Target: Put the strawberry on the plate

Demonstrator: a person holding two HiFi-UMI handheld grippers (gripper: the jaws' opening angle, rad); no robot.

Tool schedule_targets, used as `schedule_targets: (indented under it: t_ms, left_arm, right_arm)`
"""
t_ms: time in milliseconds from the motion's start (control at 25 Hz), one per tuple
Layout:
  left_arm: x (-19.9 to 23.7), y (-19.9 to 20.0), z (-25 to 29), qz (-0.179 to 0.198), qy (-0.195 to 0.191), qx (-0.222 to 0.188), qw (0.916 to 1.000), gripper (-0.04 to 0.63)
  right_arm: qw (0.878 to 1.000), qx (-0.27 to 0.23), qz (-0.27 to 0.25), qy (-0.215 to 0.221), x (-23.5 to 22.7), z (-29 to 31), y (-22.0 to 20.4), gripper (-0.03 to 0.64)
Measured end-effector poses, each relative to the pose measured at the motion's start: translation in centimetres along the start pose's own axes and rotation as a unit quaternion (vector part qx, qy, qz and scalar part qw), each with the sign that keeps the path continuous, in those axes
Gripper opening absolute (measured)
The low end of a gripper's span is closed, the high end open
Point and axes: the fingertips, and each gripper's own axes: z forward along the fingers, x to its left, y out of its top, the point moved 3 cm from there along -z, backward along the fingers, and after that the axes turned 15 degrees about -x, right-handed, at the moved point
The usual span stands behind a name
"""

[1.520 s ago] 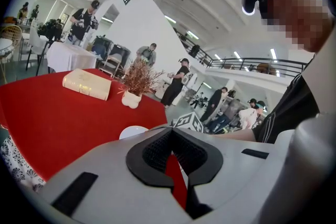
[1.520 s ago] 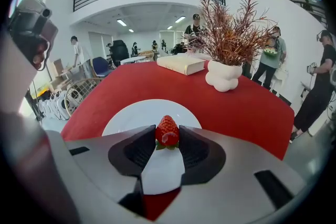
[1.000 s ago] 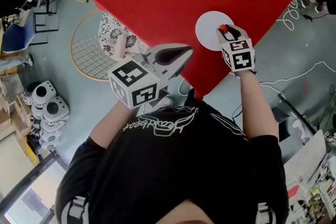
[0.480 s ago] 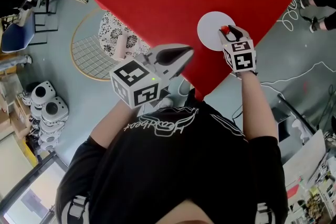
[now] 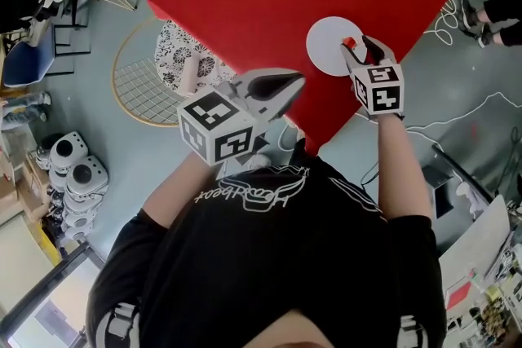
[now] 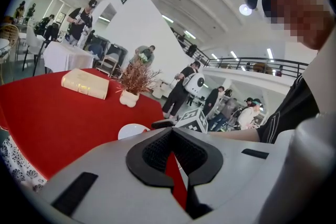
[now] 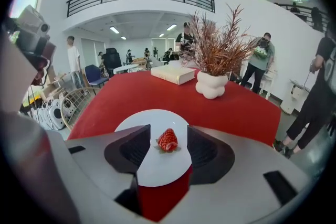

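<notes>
- So, the strawberry (image 7: 167, 140) is sitting on the white plate (image 7: 157, 173), pointy end up, green leaves flat against the plate.
- The right hand-held gripper (image 7: 168, 131) has let go: its jaws have just been opening and now stand wide apart. The strawberry is in the gap between them, but neither pad touches it, and there's white plate showing on both sides of the berry.
- From the head view, that hand-held gripper hangs over the near right part of the plate, with its marker cube (image 5: 379, 90) facing up.
- The plate is on the red desk (image 7: 131, 97), towards its near right side, close to the edge.
- The left hand-held gripper (image 6: 171, 136) is clenched with nothing in it. Its dark pads meet at the tip, and only a thin red sliver of desk shows through lower down. It's held off the near left edge of the desk, well apart from the plate.
- Far side of the desk: a pale book (image 7: 172, 73) lying flat, and to its right a white vase (image 7: 211, 85) with a reddish dried plant in it.
- Other people are standing around in the background.
</notes>
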Motion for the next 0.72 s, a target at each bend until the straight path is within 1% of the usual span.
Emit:
schedule_targets:
  t_ms: [120,320,560,640,720]
  left_arm:
    - [-0.8,0.1,-0.4,0.006,-0.01,0.0,0.9999,0.006]
    - [-2.5,0.6,-1.5,0.022,-0.033,0.002,0.9992,0.006]
    - [-5.3,2.0,-4.3,0.044,-0.069,-0.009,0.9966,0.006]
    - [-6.2,2.3,-5.5,0.053,-0.081,-0.011,0.9952,0.006]
    - [-7.2,2.5,-6.8,0.062,-0.094,-0.013,0.9936,0.006]
  right_arm:
    - [0.999,-0.027,0.01,-0.013,0.1,-1.7,2.0,0.186]
    - [0.997,-0.076,0.01,-0.027,1.6,-5.9,6.0,0.184]
    - [0.989,-0.144,0.007,-0.037,5.6,-12.8,11.2,0.183]
    - [0.986,-0.162,0.017,-0.039,7.3,-14.9,12.2,0.181]
    - [0.982,-0.184,0.028,-0.043,9.2,-17.2,13.2,0.161]
